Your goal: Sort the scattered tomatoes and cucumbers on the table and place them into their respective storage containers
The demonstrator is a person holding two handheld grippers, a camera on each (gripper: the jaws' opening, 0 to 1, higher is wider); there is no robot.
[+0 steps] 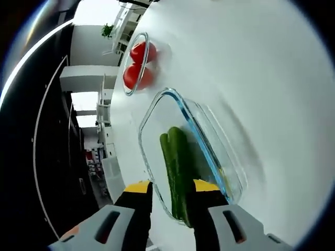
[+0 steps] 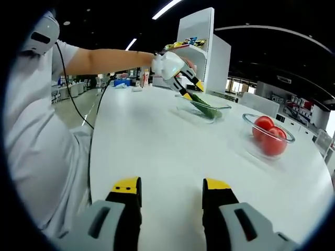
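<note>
Jaws of the left gripper (image 1: 171,191) straddle a firm, slick cucumber (image 1: 177,167) in the glass dish (image 1: 222,157), best held mid-length, while the right gripper (image 2: 171,187) gapes empty over the counter (image 2: 157,146).

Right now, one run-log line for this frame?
left hand-held gripper: open over green cucumbers in rectangular clear glass dish | right hand-held gripper: open, empty | red tomatoes in round clear glass bowl

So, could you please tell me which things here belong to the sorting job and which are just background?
Job:
- cucumbers in the rectangular glass dish
- tomatoes in the round glass bowl
- left gripper, jaws either side of a cucumber
- right gripper, open above the table

Background:
- white shelf unit
- colourful items on top
</note>
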